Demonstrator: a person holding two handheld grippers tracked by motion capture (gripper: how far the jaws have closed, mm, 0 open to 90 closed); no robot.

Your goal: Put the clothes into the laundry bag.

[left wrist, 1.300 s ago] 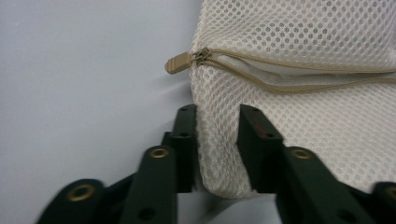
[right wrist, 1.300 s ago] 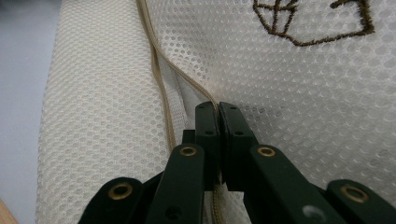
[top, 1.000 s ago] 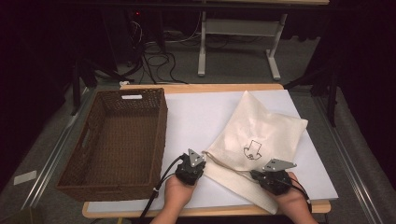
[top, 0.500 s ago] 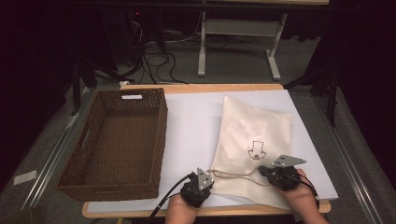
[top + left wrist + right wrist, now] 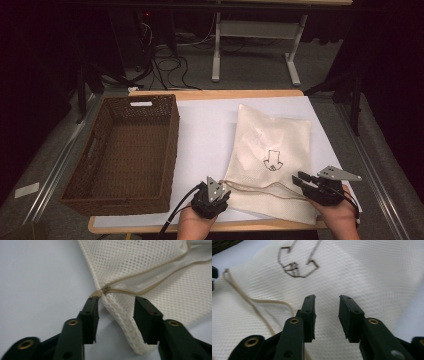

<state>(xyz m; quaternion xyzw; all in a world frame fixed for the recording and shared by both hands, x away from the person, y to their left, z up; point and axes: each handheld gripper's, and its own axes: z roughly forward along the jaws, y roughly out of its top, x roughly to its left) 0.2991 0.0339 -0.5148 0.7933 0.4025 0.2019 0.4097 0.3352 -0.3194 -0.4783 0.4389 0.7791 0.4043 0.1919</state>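
We can read no words or numbers anywhere. The one sign we find is a dark outline drawing [image 5: 272,161] on the cream mesh drawstring bag [image 5: 265,135], a shape with angular corners and no letters. We also see a white label [image 5: 141,104] on the wicker basket [image 5: 100,170], too small to read.

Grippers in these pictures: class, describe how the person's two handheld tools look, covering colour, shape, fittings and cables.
The left gripper and right gripper are black, each topped with a grey three-cornered plate. Each has two flat, blocky black jaws on arms with brass-coloured eyelets. A black cable trails from the left one. No sleeves are visible.
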